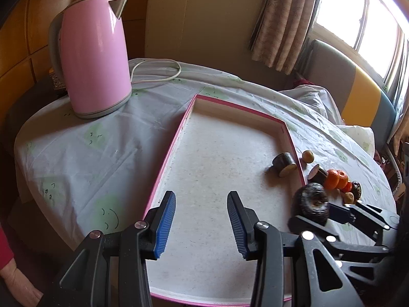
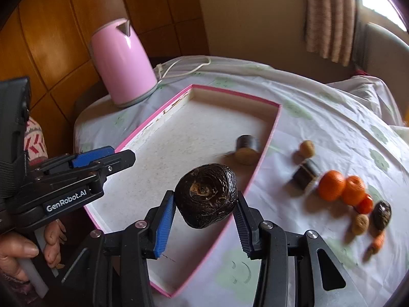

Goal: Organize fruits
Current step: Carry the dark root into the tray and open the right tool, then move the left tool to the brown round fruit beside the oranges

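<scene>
Right gripper [image 2: 205,213] carries a dark wrinkled fruit [image 2: 206,195] clamped between its fingers, above the near right rim of the pink-edged tray [image 2: 265,151]. Left gripper [image 1: 201,223] over the tray, fingers apart, nothing between them. One dark cut piece [image 1: 284,164] lies inside the tray; oranges [image 2: 331,185] and small fruits lie on the table [image 2: 332,133] to its right.

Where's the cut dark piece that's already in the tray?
The cut dark piece lies inside the pink tray, against its right wall in the left wrist view, across from the small tan fruit.
</scene>
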Motion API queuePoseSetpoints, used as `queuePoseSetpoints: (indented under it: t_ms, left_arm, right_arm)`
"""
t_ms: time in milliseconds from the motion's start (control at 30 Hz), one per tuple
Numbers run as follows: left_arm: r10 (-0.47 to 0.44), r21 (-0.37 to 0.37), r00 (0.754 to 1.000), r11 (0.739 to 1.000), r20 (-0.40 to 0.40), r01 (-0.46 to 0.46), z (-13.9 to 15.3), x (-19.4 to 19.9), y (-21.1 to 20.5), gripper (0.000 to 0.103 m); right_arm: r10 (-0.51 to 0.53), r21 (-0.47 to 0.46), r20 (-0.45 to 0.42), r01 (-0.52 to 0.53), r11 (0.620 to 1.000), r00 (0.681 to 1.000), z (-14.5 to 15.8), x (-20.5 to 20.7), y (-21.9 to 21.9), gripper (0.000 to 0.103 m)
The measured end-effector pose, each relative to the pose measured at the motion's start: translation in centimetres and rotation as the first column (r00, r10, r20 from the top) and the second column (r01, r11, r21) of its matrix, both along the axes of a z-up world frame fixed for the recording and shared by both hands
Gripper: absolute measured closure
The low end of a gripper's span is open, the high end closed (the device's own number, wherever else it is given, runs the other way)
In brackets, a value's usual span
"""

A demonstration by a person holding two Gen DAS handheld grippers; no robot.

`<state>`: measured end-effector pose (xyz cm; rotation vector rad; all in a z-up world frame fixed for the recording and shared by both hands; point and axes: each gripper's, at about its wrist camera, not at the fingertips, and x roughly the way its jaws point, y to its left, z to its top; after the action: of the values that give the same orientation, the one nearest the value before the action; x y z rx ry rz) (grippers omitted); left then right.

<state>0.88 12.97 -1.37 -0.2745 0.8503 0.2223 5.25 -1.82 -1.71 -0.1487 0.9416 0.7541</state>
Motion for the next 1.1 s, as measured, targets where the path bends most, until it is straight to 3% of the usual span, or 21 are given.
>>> queuePoseSetpoints:
  t_ms: [267,600,833,1100]
  left_arm:
    - [-0.025,-0.004,1.0,1.0,-0.004,0.025,0.0,0.0,-0.7,0.06]
    - [-0.071,0.002,0.997,0.997,-0.01,0.071,0.1,0.2,-2.4,0.06]
    - [-0.111,-0.011,0.994,0.994,-0.014,0.11,0.2,0.5,-3.6,0.06]
    - [-0.215,0.005,0.977,0.977,0.003,0.215,0.8,0.9,-6.1,0.06]
  right_arm:
    - [-0.027,-0.016,0.007,0.027,1.0,1.0,-0.9,0.1,0.8,0.051]
    - [-0.177,0.054,0.025,0.176,0.983,0.984,0.8,-0.2,-4.0,0.051]
    - [-0.301,0.057,0.042,0.299,0.953,0.953,0.9,-0.6,-8.6,0.051]
    - [-0.433,0.035,0.023,0.432,0.901,0.901,-0.4,-0.9,-13.8,0.051]
